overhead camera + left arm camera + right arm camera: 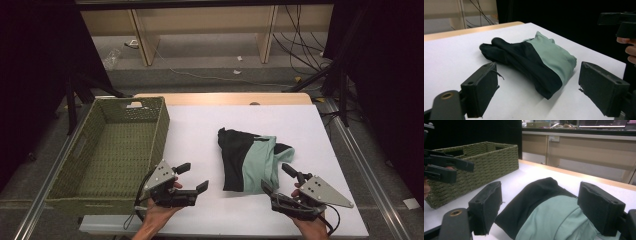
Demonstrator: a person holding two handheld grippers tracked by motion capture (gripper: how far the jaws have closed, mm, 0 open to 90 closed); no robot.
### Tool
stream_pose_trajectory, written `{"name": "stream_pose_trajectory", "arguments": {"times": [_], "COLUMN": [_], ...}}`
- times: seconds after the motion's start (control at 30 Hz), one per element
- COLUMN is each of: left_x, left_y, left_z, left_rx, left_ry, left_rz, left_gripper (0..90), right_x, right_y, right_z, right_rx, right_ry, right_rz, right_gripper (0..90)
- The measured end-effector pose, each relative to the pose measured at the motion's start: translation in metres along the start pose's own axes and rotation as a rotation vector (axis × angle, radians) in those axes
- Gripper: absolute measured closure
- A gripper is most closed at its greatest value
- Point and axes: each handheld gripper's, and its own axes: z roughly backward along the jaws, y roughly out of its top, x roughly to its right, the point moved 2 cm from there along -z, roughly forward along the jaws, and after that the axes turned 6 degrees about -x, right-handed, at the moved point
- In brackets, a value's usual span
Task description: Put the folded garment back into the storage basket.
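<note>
Here, a folded garment [250, 161], black on one side and pale green on the other, lies on the white table [200, 135] a little right of the middle, toward the person's edge. In the left gripper view the garment [534, 60] rests flat on the white surface ahead of the jaws, its black part on the left and its green part on the right. The right gripper [277, 181] sits just at the garment's near right corner, its jaws spread wide; in the right gripper view the cloth [549, 212] lies between and just beyond the two black pads, which do not press on it. The left gripper [192, 178] is left of the garment and apart from it, jaws likewise wide apart and holding nothing. A green woven basket [95, 150] stands at the table's left side, beside the left gripper.
</note>
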Motion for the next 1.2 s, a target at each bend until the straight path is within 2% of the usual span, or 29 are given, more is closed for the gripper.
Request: {"name": "stream_pose_trajectory", "arguments": {"times": [0.13, 0.23, 0.33, 0.4, 0.43, 0.53, 0.63, 0.7, 0.8, 0.9, 1.03, 1.2], "left_x": [0.000, 0.000, -0.002, -0.003, -0.003, -0.005, -0.008, -0.010, -0.012, -0.015, -0.016, -0.016], "left_y": [0.004, 0.006, 0.009, 0.010, 0.011, 0.011, 0.014, 0.016, 0.017, 0.019, 0.022, 0.024], "left_z": [-0.011, -0.022, -0.029, -0.032, -0.036, -0.042, -0.051, -0.056, -0.062, -0.070, -0.080, -0.086], "left_rx": [-0.095, -0.166, -0.200, -0.213, -0.237, -0.260, -0.292, -0.305, -0.322, -0.332, -0.359, -0.374], "left_ry": [-0.009, -0.047, -0.070, -0.076, -0.078, -0.081, -0.105, -0.116, -0.106, -0.112, -0.081, -0.072], "left_rz": [0.039, 0.104, 0.152, 0.162, 0.190, 0.203, 0.250, 0.263, 0.263, 0.287, 0.268, 0.267], "left_gripper": [15.2, 15.1, 15.1, 15.2, 15.1, 15.1, 15.1, 15.2, 15.1, 15.2, 15.2, 15.2], "right_x": [0.000, 0.001, 0.001, 0.001, 0.001, 0.001, 0.002, 0.001, 0.001, 0.001, 0.001, 0.001], "right_y": [0.000, 0.000, 0.000, 0.000, 0.000, 0.000, -0.001, 0.000, 0.000, 0.000, 0.000, -0.001], "right_z": [0.000, 0.000, 0.000, 0.000, 0.000, 0.000, 0.000, 0.000, 0.000, 0.000, 0.000, 0.000], "right_rx": [-0.009, -0.006, -0.005, -0.005, -0.006, -0.006, -0.006, 0.000, -0.003, -0.002, -0.006, -0.009], "right_ry": [-0.003, -0.005, -0.005, -0.005, -0.005, -0.005, -0.006, -0.005, -0.004, -0.003, -0.005, -0.004], "right_rz": [-0.002, -0.002, -0.004, -0.003, -0.004, -0.003, -0.002, -0.008, -0.006, -0.008, -0.005, -0.002], "right_gripper": [20.5, 20.5, 20.6, 20.6, 20.6, 20.5, 20.6, 20.6, 20.6, 20.6, 20.7, 20.7]}}
